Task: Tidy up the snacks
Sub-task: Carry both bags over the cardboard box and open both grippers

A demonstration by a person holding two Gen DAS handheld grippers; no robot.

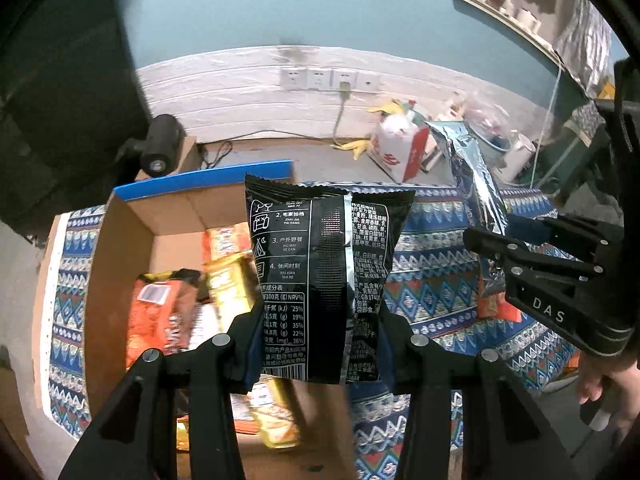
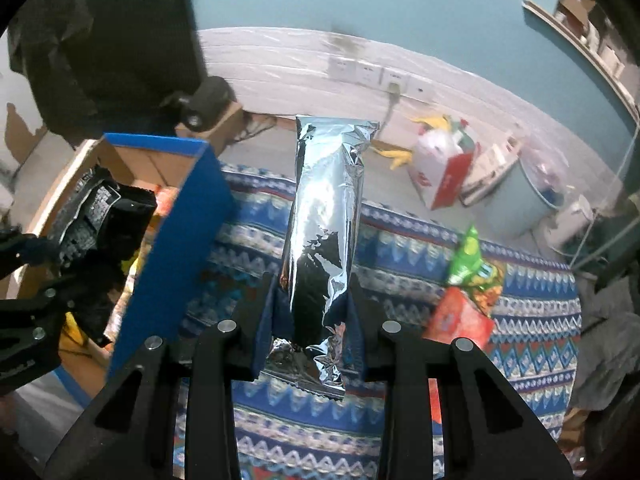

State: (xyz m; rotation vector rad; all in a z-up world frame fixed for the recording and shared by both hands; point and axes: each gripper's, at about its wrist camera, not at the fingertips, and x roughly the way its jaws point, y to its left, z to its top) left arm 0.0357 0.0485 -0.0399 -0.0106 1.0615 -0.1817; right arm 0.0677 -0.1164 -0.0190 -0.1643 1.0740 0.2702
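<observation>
Between the left claw (image 1: 320,344) fingers sits a black snack packet (image 1: 320,280), clamped low down, label side to the camera, standing upright and hanging right over the open cardboard box (image 1: 120,240). Over to the right claw (image 2: 316,332), and it's the same story: fingers pinched tight on the bottom of a silver foil packet (image 2: 324,232), which stands tall above the patterned blue cloth (image 2: 520,340), just beside the box's blue-edged flap (image 2: 172,248). Both hands loaded, both packets off the surface!

Looking down into the box from the left wrist view, there's stock in there already: an orange packet (image 1: 160,316) against the left wall, a gold one (image 1: 232,284) beside it, more wrappers underneath, too blurred to name. So the sorting looks well under way.

What's left? On the cloth, out toward its right edge, a green packet (image 2: 472,256) and a red packet (image 2: 460,320) lie touching each other, waiting their turn. By my reckoning the two held packets go in next, black one first since it's already over the opening, then those two stragglers.
</observation>
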